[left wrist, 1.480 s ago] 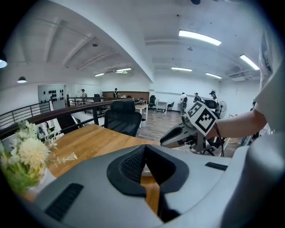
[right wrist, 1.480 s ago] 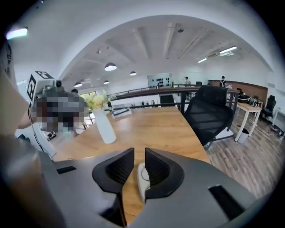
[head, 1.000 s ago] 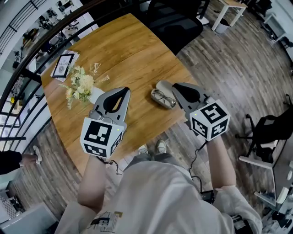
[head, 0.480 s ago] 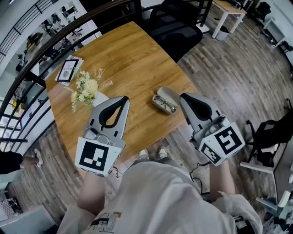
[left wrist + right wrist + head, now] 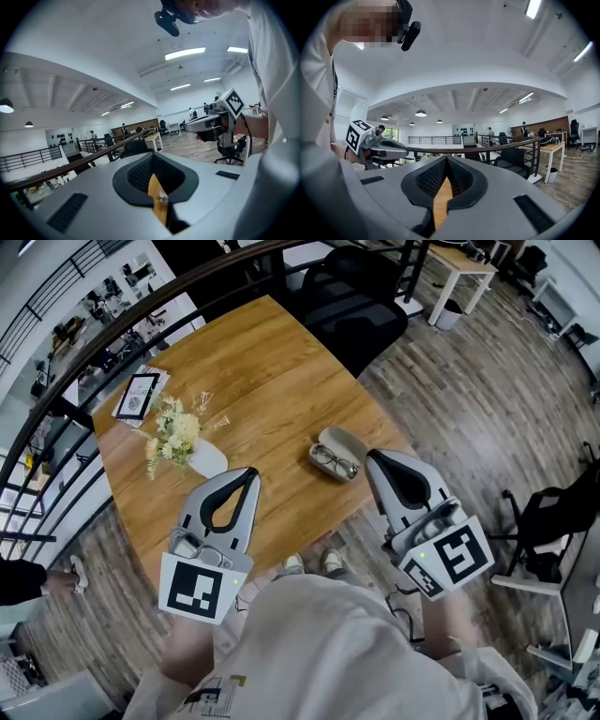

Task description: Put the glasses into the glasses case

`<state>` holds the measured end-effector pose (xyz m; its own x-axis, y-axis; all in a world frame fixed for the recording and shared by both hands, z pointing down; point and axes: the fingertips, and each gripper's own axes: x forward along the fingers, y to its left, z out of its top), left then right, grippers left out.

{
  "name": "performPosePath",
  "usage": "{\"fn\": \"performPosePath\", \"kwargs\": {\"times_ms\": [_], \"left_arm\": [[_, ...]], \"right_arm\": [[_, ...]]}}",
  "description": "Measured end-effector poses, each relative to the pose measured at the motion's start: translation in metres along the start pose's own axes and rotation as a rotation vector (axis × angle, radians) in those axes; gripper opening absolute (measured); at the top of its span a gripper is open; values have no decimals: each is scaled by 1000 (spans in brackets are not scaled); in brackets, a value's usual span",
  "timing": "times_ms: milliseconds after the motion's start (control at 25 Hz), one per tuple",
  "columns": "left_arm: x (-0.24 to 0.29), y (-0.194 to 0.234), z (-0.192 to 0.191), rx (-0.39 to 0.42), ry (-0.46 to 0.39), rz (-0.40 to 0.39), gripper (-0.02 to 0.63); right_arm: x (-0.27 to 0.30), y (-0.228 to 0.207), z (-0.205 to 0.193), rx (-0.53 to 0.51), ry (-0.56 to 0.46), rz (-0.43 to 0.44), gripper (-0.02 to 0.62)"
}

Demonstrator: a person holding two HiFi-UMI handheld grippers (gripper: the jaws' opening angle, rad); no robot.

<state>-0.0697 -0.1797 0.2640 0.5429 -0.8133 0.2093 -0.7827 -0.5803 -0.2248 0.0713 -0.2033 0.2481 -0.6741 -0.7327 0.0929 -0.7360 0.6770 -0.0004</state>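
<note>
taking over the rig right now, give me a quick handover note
Left gripper: shut, empty, held over the table's near edge.
Right gripper: shut, having just closed, empty, held to the right of the case and clear of it.
Glasses: lying inside the open glasses case on the table.
Done: glasses are in the case.
Left: the lid is open; close it if wanted.

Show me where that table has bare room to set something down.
Bare: the far half of the table, beyond the flowers and the open glasses case, and the strip between those two. Crowded: the left corner, with flowers and a framed card.
</note>
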Motion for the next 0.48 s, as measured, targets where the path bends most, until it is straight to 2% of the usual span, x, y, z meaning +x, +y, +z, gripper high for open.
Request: {"fn": "performPosePath", "kwargs": {"times_ms": [240,480], "left_arm": [[-1,-4,-8,-42,19,-15,17],[-2,1,-5,-40,1,-9,17]], "right_arm": [[2,11,-16,17,47,29,26],[6,17,-20,14,52,33,26]]}}
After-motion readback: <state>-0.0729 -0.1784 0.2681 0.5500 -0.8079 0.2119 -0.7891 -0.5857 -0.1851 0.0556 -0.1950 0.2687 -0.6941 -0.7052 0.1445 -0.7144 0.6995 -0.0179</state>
